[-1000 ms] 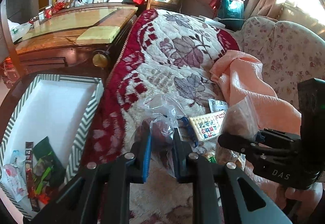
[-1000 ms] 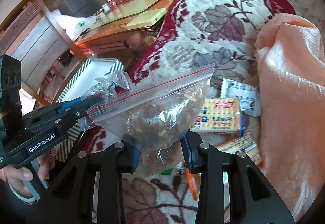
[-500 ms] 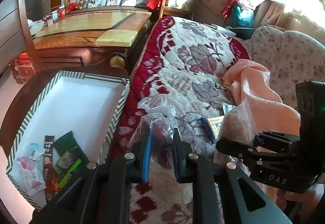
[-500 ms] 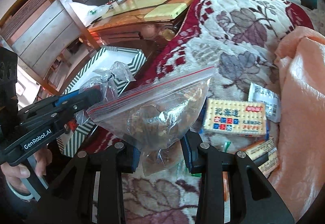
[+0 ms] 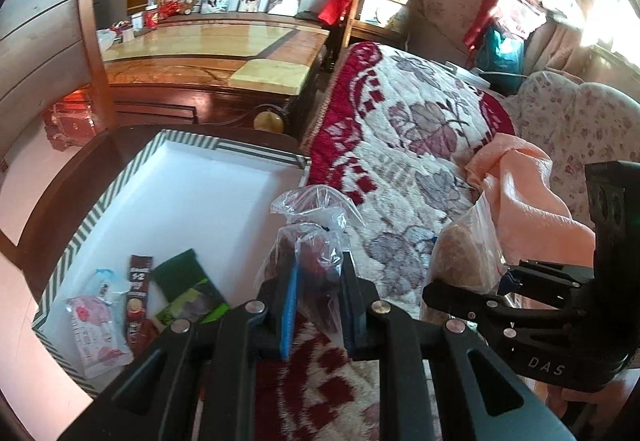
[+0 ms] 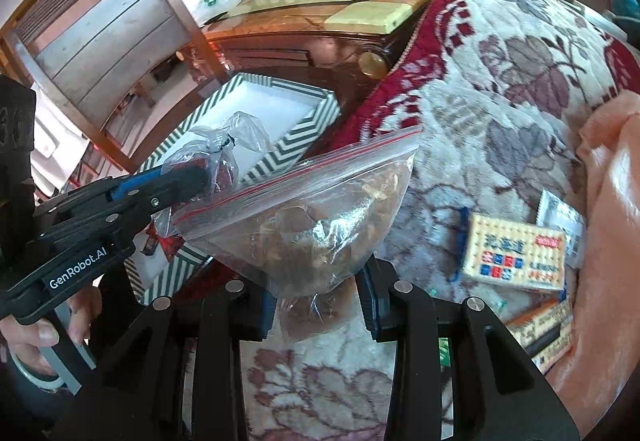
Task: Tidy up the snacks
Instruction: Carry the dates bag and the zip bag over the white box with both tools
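Moved since earlier: both tongs, each carrying its bag, now sit closer to the striped box than a second ago; more of the white box floor shows ahead-left of the left tongs, and the biscuit packets lie further off to the right.
Striped box point(image 5: 100, 201): ahead and left of the left tongs, on a dark wooden stand; white floor, green-and-white walls.
Snacks in box: a pink sachet point(image 5: 94, 325), a brown stick packet point(image 5: 138, 293) and a green packet point(image 5: 188, 291) lie in the near corner, just left of the left tongs.
Left tongs point(image 5: 318, 305): closed on a tied clear bag point(image 5: 312, 241) of dark red snacks, the knotted top sticking up above the pads.
Right tongs point(image 6: 320, 307): closed on the lower end of a zip bag point(image 6: 316, 213) of brown pieces, its red seal tilted up to the right.
Blanket point(image 6: 500, 89): red and cream floral, under and ahead of both tongs.
Biscuit packet point(image 6: 514, 257): flat on the blanket, right of the right tongs, more wrappers just beside it.
Peach cloth point(image 6: 612, 201): far right, beside the packets.
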The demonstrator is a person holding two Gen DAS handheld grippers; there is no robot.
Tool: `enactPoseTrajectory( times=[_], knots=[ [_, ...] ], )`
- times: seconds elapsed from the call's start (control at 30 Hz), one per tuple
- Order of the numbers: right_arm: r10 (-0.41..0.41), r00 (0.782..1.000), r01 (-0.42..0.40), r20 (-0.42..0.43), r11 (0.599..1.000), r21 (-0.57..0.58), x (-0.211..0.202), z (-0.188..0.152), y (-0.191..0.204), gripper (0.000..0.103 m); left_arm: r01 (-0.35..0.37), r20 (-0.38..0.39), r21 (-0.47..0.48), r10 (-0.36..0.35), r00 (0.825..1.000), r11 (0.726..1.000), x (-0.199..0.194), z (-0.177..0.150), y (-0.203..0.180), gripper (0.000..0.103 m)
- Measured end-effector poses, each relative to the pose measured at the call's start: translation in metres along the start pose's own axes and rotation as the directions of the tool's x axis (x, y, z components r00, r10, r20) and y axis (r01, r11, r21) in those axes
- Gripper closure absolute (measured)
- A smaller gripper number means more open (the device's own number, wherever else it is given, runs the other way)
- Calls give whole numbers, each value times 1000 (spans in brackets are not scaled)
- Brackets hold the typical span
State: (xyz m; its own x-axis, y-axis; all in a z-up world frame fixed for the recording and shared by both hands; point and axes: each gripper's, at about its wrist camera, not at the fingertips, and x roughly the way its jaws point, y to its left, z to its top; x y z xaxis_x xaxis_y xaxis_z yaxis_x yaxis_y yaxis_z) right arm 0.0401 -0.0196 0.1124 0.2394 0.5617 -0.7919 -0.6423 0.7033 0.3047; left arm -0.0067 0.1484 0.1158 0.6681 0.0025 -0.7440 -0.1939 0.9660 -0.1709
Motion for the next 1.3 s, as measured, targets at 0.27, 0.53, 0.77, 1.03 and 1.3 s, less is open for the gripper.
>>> enactPoseTrajectory(
  times=[0.27,0.53,0.77,1.03,1.3],
  knots=[
    [20,1000,-21,-20,998,-55,15,12,30,70,-35,6,-37,35,999,999,-6,-3,29,83],
    [46,998,-50,-39,993,-110,32,30,58,70,-67,4,-85,68,998,994,-10,-4,60,83],
    [59,996,-68,-65,987,-148,49,40,81,70,-92,-4,-126,93,996,988,-10,-7,84,83],
    [61,994,-76,-87,980,-185,67,53,100,70,-120,-27,-180,117,993,976,-6,-12,109,83],
    [11,992,-38,-124,975,-219,96,68,112,70,-133,-49,-213,125,991,968,4,-17,124,83]
  ],
)
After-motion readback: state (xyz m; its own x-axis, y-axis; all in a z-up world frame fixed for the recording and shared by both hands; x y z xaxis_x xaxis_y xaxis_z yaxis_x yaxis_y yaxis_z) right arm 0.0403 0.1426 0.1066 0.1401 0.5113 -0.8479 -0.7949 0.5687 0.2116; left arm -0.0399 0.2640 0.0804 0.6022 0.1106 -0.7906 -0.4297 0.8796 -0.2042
